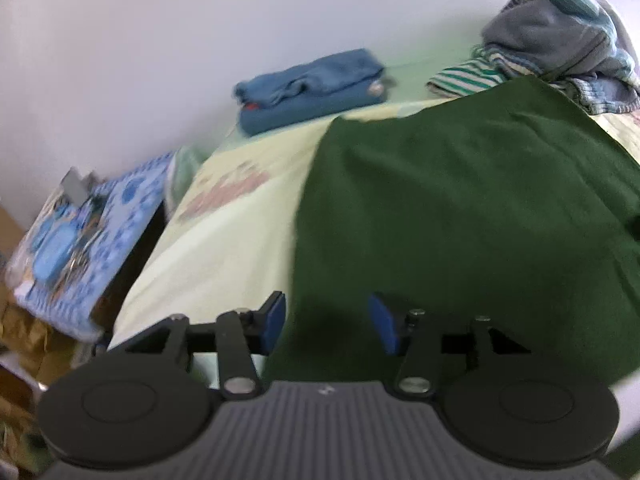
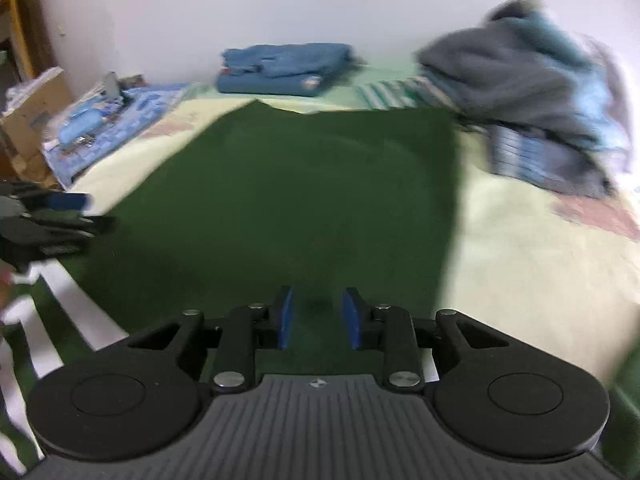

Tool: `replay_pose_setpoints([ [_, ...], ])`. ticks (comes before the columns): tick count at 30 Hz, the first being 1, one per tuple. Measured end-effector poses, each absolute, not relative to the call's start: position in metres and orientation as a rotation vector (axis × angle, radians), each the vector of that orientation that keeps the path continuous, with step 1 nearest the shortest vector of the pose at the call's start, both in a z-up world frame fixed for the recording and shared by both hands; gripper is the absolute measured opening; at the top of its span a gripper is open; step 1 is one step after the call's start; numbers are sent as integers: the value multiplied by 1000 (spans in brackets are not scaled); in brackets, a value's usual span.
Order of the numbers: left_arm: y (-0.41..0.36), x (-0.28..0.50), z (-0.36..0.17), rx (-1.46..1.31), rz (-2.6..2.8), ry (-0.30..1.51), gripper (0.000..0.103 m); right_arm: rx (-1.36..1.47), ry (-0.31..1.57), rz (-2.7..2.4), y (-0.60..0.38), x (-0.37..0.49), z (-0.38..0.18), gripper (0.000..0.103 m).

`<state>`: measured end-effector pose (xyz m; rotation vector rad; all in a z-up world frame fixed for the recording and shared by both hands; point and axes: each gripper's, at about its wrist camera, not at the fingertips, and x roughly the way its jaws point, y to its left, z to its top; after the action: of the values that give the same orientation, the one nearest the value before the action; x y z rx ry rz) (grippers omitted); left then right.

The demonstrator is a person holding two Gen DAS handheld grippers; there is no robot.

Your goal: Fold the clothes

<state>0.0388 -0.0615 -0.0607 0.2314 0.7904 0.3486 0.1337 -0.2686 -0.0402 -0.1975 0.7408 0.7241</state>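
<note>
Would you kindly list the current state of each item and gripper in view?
green garment: spread flat on the bed, partly folded.
blue clothes: folded, stacked by the wall.
clothes pile: unfolded, heaped.
left gripper: open over the garment's edge, gripping nothing.
right gripper: open above the garment, gripping nothing.

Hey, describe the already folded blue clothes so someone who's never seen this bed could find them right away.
Start at the bed with its pale yellow cover and look to its far edge against the white wall. Beyond the spread dark green garment sits the folded blue stack. Unlike the loose grey and striped heap to its right, it is neat, flat and all blue.
</note>
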Motion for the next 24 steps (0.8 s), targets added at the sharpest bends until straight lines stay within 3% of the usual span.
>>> replay_pose_setpoints([
  [5,-51,77,-68,301,330,787,55,-290,718,632,-264,171,-54,27],
  [7,-38,90,-66,299,333,793,55,-278,726,551,-274,187,-50,32],
  [13,-33,150,-64,320,268,785,59,-188,745,582,-244,221,-43,32],
  [16,-32,168,-70,388,271,762,72,-262,727,530,-234,240,-50,32],
  [17,-29,172,-71,402,275,749,81,-285,713,492,-234,246,-52,34],
  [18,-23,177,-72,416,278,740,86,-273,711,464,-239,254,-53,42],
  [19,-18,182,-73,428,281,730,92,-252,714,438,-246,262,-53,43],
  [24,-19,212,-73,414,263,740,84,-176,719,401,-239,283,-46,37],
])
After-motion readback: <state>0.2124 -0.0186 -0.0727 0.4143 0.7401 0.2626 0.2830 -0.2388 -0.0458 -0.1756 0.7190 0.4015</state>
